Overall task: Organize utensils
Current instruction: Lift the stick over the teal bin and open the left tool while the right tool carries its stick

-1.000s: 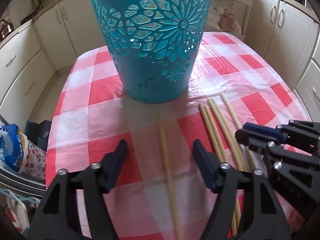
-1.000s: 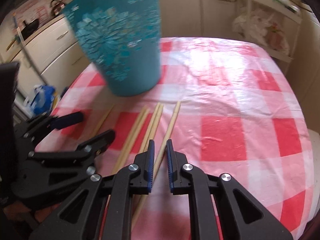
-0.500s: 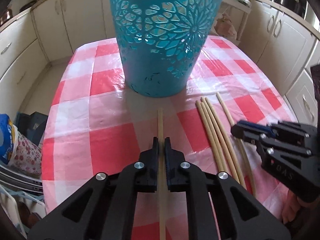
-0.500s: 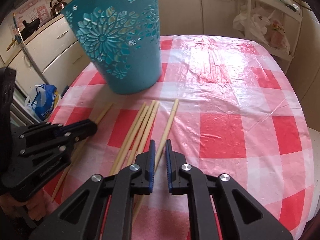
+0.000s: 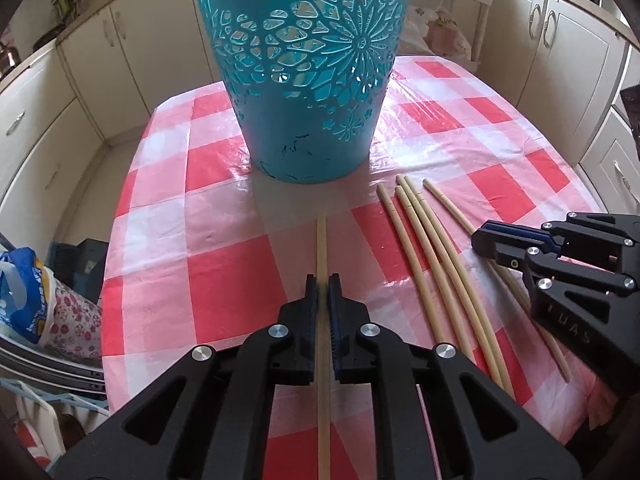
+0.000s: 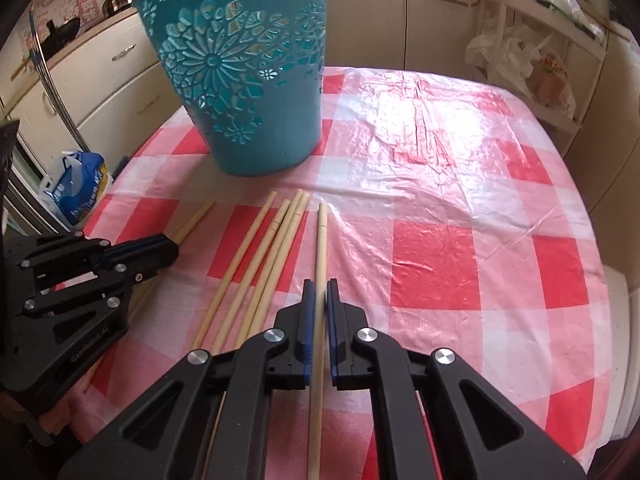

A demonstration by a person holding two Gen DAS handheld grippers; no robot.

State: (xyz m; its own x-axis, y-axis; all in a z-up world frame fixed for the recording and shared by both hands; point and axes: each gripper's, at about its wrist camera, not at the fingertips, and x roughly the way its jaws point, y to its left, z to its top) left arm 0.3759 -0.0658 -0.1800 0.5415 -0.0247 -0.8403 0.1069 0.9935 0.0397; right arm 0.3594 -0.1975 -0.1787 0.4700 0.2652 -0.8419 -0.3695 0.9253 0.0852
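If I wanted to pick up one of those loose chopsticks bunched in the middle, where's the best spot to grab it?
Probably the outermost stick of the bunched chopsticks, the one nearest the left gripper: it splays away from the others toward the teal basket. They lie flat on the tablecloth, so come from above with the jaws across the shaft, on its far, splayed half.

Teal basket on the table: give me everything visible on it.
The teal basket is a tall plastic bin, tapering toward its base, with flower-pattern cutouts over its upper wall and a solid lower band with dark scuffs. It stands upright on the red-and-white checked tablecloth, beyond the chopsticks. Nothing else touches it; neither gripper reaches it. Its rim is cut off, so the contents cannot be seen.
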